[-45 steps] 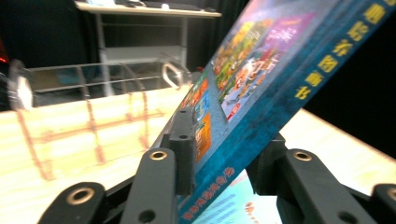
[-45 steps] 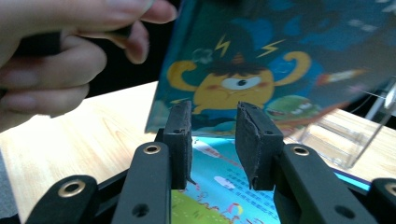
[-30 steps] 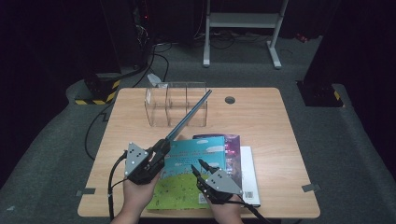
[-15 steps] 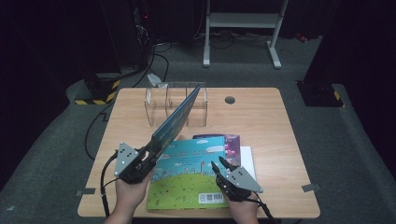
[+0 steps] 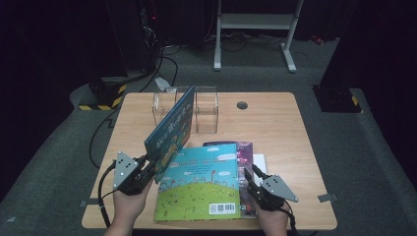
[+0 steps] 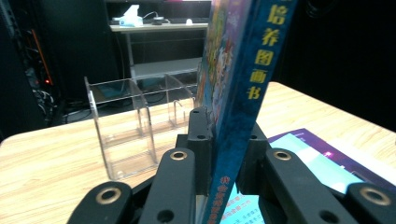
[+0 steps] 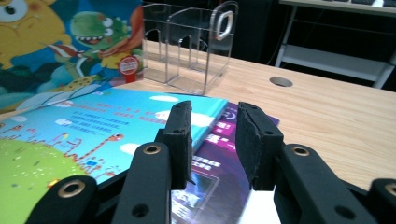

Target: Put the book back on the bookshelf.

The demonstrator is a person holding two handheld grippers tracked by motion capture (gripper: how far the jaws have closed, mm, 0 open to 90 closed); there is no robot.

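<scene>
Clearly, the main risk lies in the narrow hold at the lower edge of the blue picture book, which is clamped between the jaws of the left gripper and tilts steeply up and away from it. Being gripped at one edge only, the book could be expected to pivot or slip in the pads, or to be knocked against a clear divider of the acrylic book stand ahead of the tool, so that the light stand is pushed or tipped. In the left gripper view the jaws have just been closing, with the book's spine pinched between them and pressed on both sides.

Just beside the left gripper, the green-and-blue book lies flat on the table, above a purple book. Over the near right corner of that stack the right gripper is held, its jaws a little apart with nothing between them and, it seems, nothing touched. Beyond both tools, the stand's slots are seen to be free of books.
</scene>
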